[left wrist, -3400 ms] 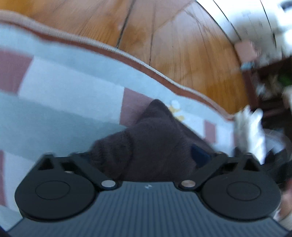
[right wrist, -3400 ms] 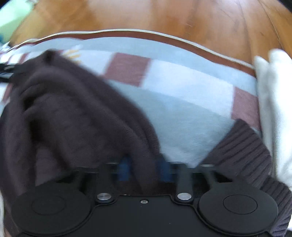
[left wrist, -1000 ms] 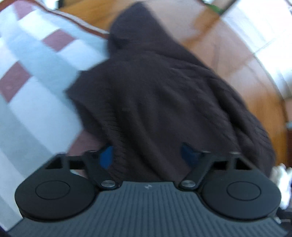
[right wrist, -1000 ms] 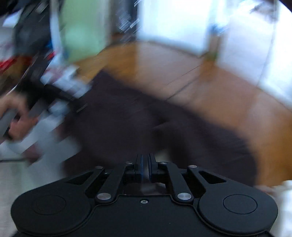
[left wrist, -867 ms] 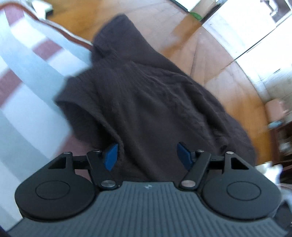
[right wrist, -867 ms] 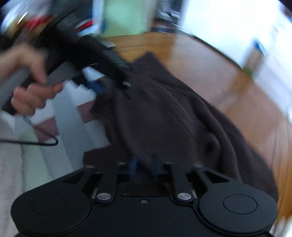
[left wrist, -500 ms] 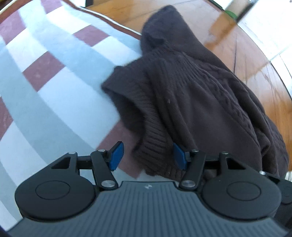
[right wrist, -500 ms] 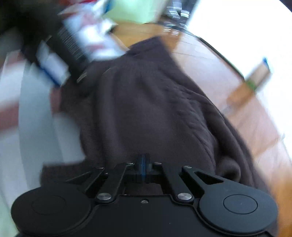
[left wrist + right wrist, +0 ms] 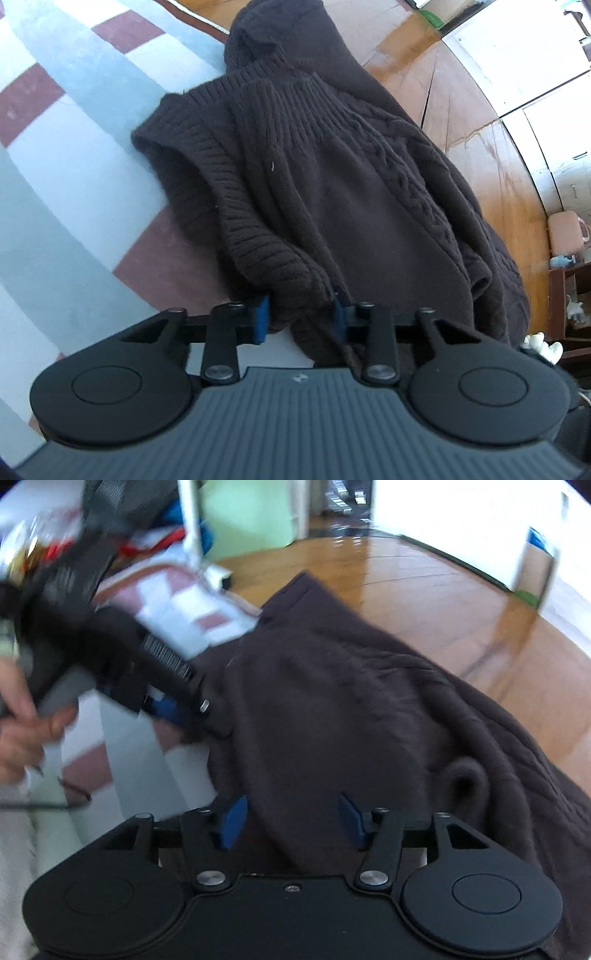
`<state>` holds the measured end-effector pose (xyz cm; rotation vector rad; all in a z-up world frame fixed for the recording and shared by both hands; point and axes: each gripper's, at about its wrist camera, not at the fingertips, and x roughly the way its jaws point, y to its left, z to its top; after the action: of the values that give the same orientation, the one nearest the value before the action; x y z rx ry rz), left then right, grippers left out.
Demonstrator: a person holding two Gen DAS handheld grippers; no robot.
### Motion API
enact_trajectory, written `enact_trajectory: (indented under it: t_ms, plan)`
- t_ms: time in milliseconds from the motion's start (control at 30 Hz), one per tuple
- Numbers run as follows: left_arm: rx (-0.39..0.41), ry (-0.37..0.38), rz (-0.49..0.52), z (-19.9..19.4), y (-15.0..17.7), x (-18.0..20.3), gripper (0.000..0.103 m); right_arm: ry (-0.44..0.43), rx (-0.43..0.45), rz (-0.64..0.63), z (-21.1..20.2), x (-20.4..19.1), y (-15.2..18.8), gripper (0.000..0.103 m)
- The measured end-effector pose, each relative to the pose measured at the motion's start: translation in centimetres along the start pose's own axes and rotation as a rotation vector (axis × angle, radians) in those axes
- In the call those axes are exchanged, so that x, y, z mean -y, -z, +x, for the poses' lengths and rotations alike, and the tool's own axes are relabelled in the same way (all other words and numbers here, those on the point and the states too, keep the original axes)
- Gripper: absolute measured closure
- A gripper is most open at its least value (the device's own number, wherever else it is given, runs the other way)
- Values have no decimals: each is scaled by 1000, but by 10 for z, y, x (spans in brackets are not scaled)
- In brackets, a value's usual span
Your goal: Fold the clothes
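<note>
A dark brown cable-knit sweater [image 9: 332, 166] lies crumpled on a blue, white and maroon checked blanket [image 9: 55, 166], its far side reaching toward the wooden floor. My left gripper [image 9: 300, 315] is shut on the sweater's thick ribbed hem, which is bunched between the blue pads. My right gripper [image 9: 291, 821] is open just above the sweater [image 9: 332, 709], with fabric lying between its spread fingers. The right wrist view, which is blurred, shows a person's hand [image 9: 22, 734] holding the left gripper [image 9: 166, 707] at the sweater's left edge.
Wooden floor [image 9: 461, 92] lies beyond the blanket's edge. A pink stool [image 9: 565, 229], a brown shelf [image 9: 569, 295] and a white garment [image 9: 543, 341] are at the right. The right wrist view shows clutter and a green panel [image 9: 251, 517] at the back, and a white towel [image 9: 14, 867] at the left.
My left gripper's fingers have narrowed from wide apart onto the ribbed hem. My right gripper has gone from shut to open, letting go of the sweater.
</note>
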<state>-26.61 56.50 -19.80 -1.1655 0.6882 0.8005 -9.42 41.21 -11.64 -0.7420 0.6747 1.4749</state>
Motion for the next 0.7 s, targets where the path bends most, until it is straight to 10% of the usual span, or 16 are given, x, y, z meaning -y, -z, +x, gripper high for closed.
enact_trajectory:
  t_ms: [133, 233, 433, 700]
  plan:
    - [6, -3, -47, 2, 0, -7, 72, 80, -70, -116, 43, -16, 6, 50]
    - [11, -39, -1, 3, -1, 0, 76, 127, -24, -154, 50, -23, 10, 93]
    - [31, -116, 87, 2, 1, 14, 76, 398, 239, 55, -42, -6, 6, 95]
    - [-52, 79, -74, 13, -4, -3, 75, 705, 100, 312, -95, 43, 68, 96]
